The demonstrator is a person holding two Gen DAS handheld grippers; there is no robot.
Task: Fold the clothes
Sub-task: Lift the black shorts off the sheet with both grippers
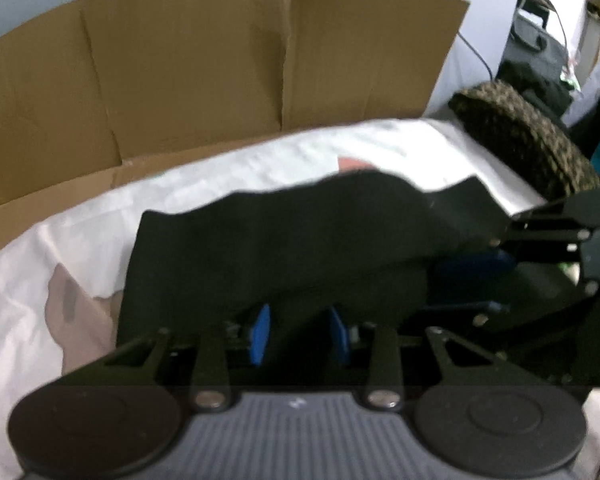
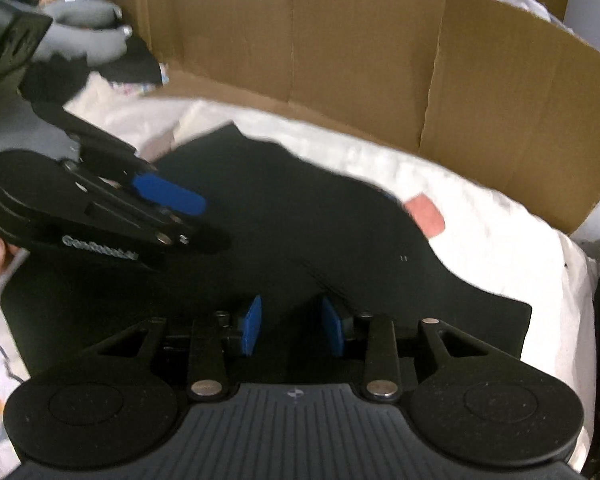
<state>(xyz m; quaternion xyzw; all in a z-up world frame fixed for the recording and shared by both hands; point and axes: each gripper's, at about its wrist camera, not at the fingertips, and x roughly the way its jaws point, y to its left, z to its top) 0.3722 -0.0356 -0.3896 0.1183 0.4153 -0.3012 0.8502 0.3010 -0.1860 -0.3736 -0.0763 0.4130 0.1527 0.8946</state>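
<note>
Brown cardboard stood behind a white sheet on which a black garment lay, rumpled and partly doubled over. The left gripper had its jaws spread, blue pads either side of raised black cloth. The right gripper also had its jaws parted, low over the near edge. A fold seemed in hand; which one is unclear. Any further fold would need both sets of jaws pinching one edge evenly.
</note>
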